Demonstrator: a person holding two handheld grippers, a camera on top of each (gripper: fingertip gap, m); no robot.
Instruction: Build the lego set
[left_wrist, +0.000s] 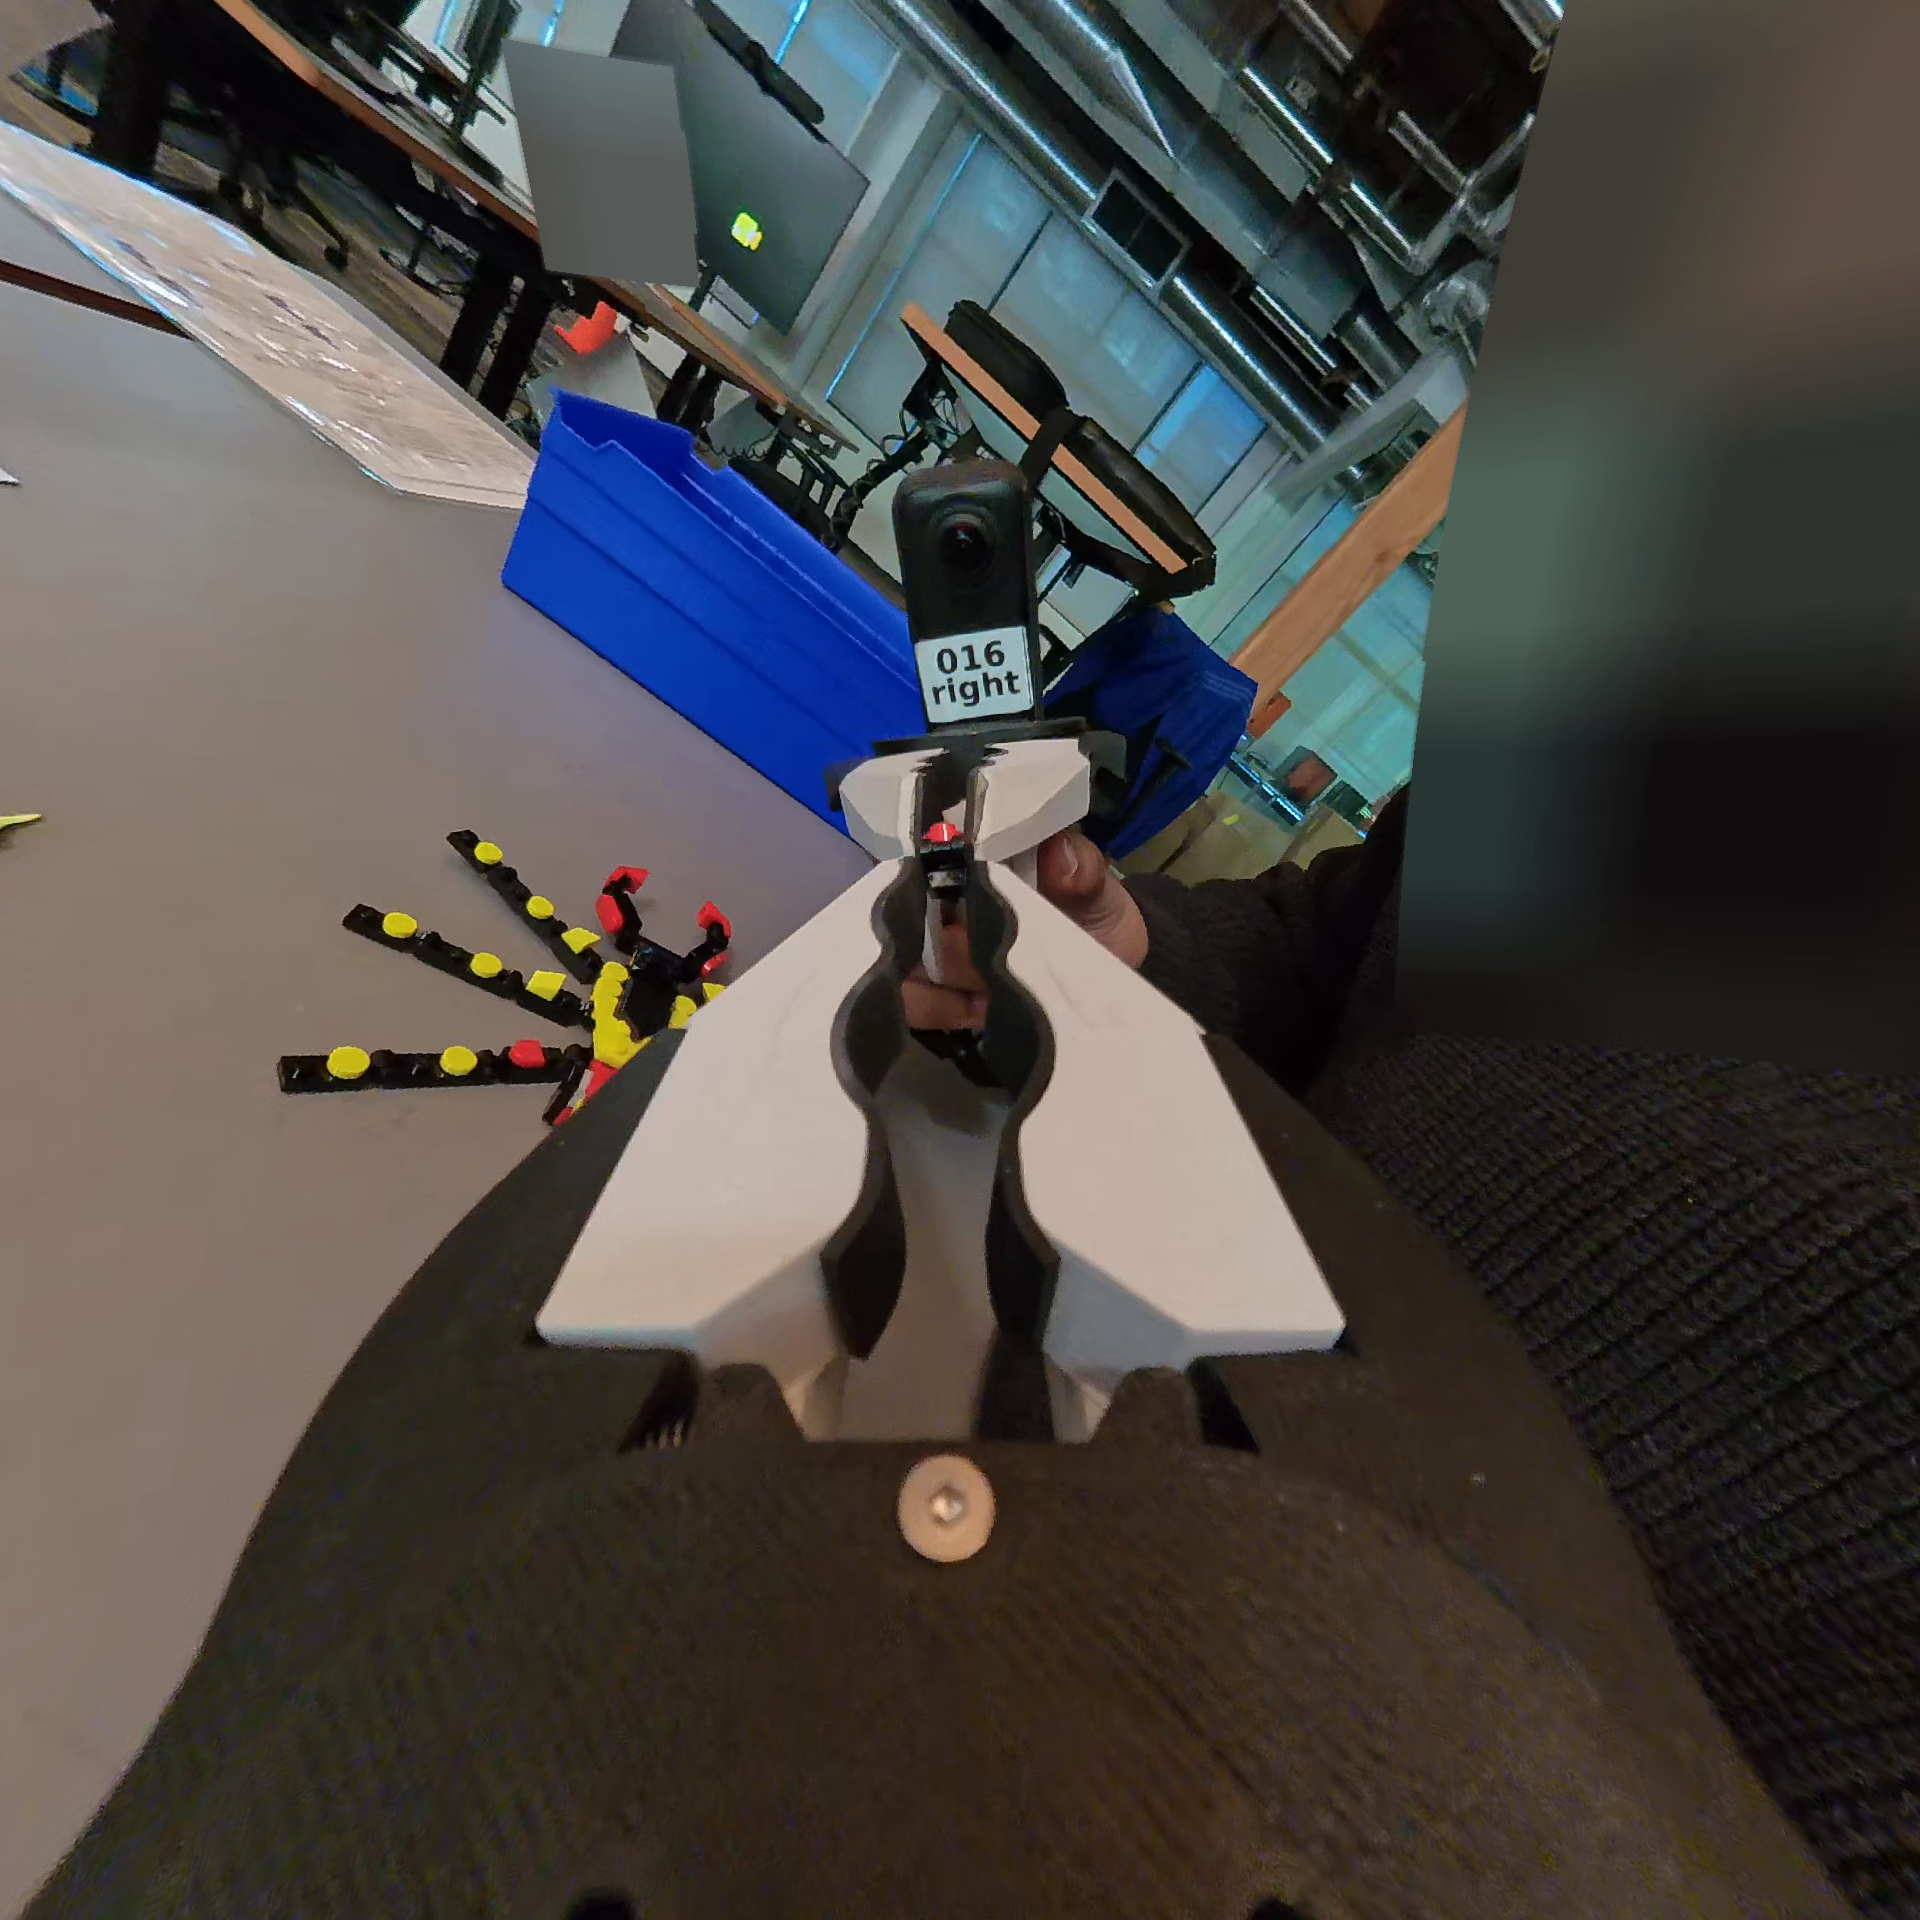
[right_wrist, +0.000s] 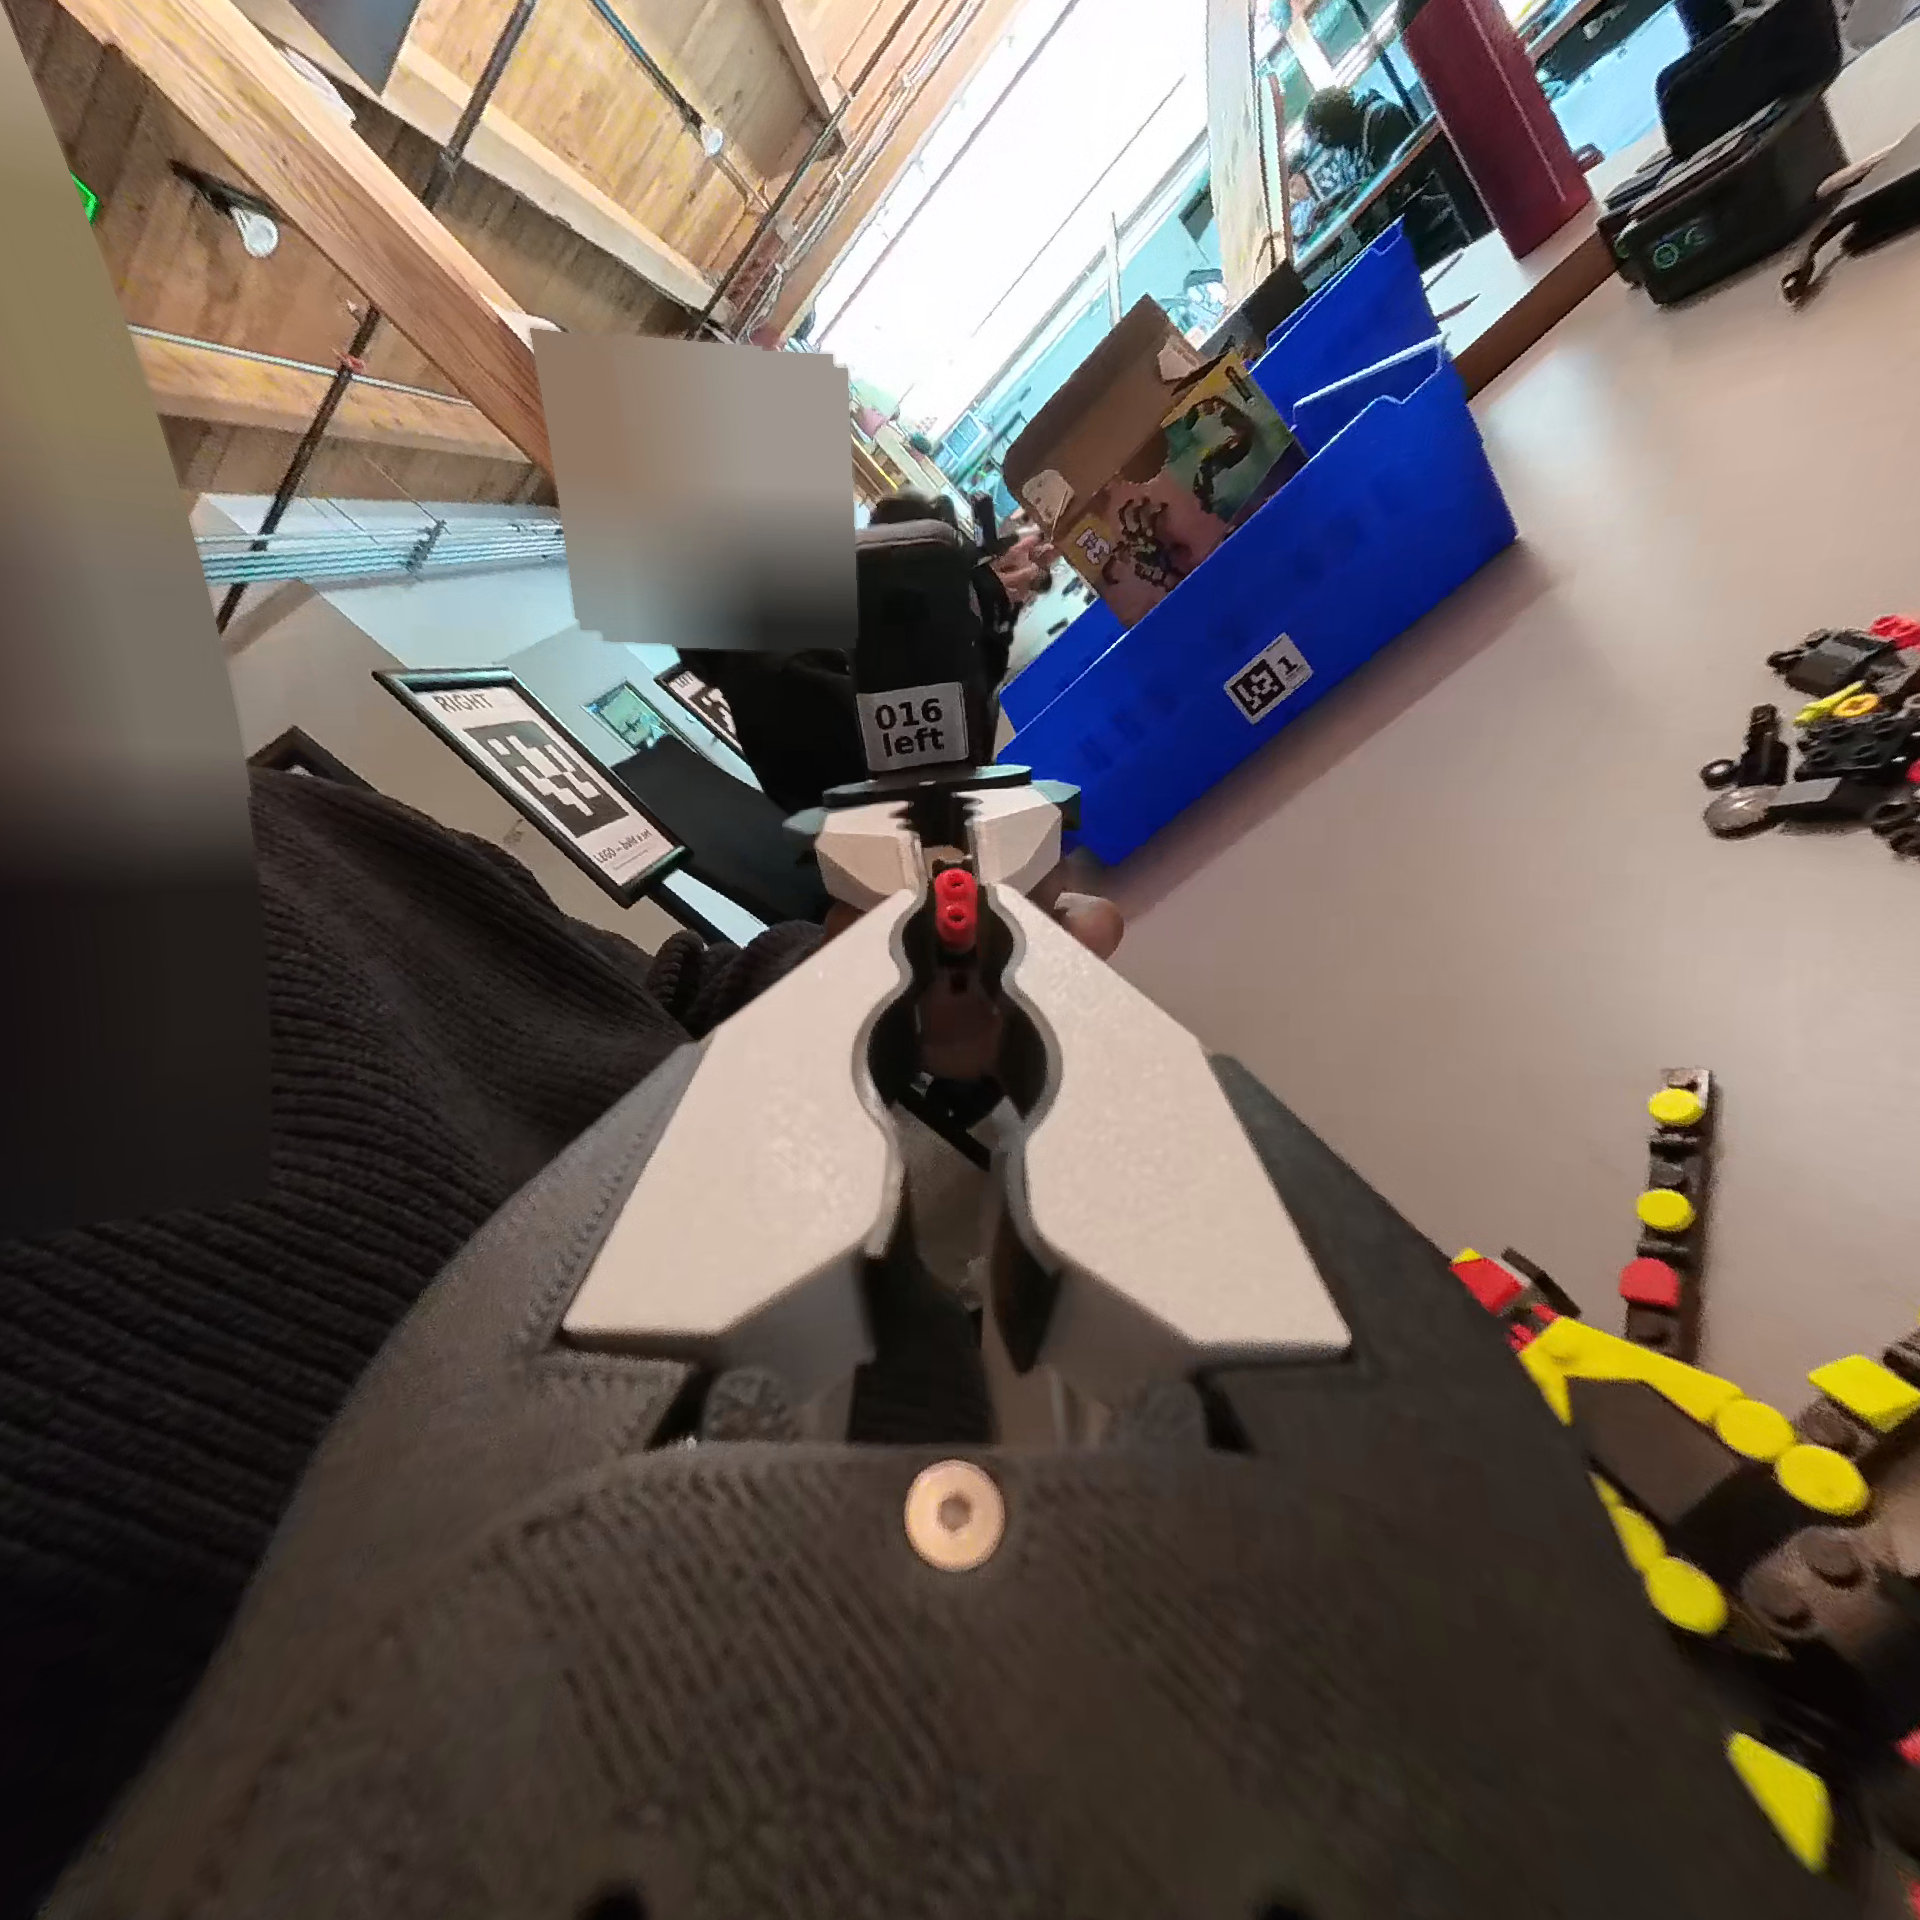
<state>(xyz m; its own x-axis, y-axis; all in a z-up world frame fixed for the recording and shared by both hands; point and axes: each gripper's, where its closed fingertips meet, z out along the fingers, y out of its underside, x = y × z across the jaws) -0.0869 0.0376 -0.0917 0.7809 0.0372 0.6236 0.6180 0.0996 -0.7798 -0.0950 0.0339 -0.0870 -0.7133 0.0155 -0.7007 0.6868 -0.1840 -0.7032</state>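
Note:
My left gripper (left_wrist: 940, 883) and my right gripper (right_wrist: 953, 920) point at each other tip to tip above the grey table (left_wrist: 260, 675). A small red and black brick piece (left_wrist: 941, 850) sits between both pairs of tips; in the right wrist view its red end (right_wrist: 956, 899) shows two studs. Both grippers look shut on it. The right gripper (left_wrist: 961, 800) shows beyond my left tips, with a hand (left_wrist: 1091, 894) behind it. The left gripper (right_wrist: 940, 836) shows beyond my right tips. A black, yellow and red brick model (left_wrist: 520, 987) with fanned strips lies on the table, also in the right wrist view (right_wrist: 1683, 1403).
A blue bin (left_wrist: 707, 613) stands on the table behind the grippers; in the right wrist view it (right_wrist: 1299, 623) holds a cardboard box (right_wrist: 1143, 468). Loose black brick parts (right_wrist: 1839, 727) lie at the right. A printed sheet (left_wrist: 291, 332) lies at the far left. A dark knitted sleeve (right_wrist: 364, 1039) is close. My two grippers' fingertips are within a few centimetres of each other.

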